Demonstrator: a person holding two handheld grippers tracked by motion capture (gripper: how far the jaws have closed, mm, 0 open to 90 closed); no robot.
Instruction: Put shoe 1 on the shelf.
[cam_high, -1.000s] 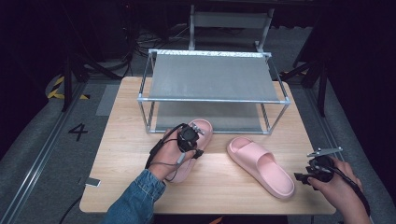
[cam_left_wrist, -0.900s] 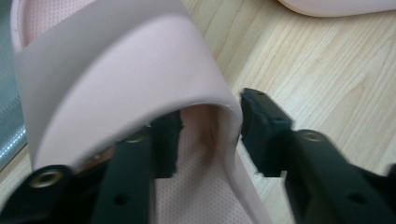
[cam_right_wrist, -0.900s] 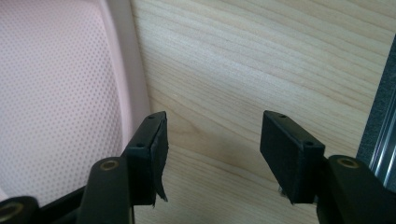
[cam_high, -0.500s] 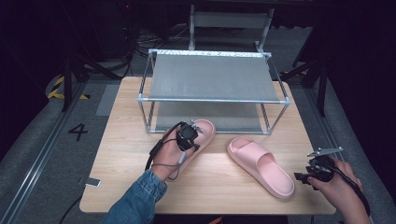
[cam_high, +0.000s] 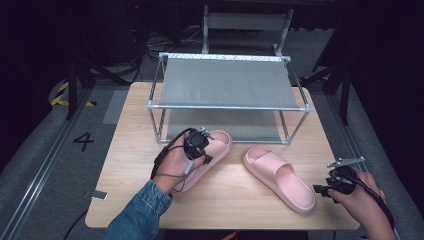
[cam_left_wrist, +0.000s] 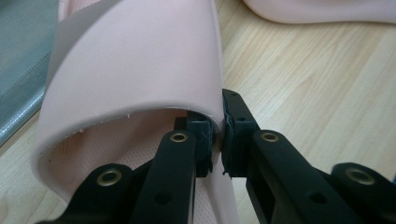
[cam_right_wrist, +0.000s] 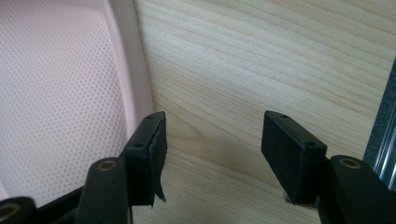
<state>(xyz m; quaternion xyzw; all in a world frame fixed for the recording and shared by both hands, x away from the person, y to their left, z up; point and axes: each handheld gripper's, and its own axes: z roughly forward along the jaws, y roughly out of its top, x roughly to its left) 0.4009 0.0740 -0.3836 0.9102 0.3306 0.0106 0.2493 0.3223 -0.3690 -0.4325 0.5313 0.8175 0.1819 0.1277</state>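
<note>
Left slipper (cam_high: 207, 152): lying on the wooden surface (cam_high: 130, 165) just in front of the metal rack (cam_high: 227, 82), its toe pointing at the lower shelf. The left claw (cam_left_wrist: 217, 140) is pinching the edge of its strap, having just been closing on it. Right slipper (cam_high: 280, 177): lying apart to the right, nothing covering it. The right claw (cam_right_wrist: 210, 149) is hovering spread beside that slipper's heel, gripping nothing.

Left claw (cam_left_wrist: 217, 140) closed on the slipper strap (cam_left_wrist: 140, 60).
</note>
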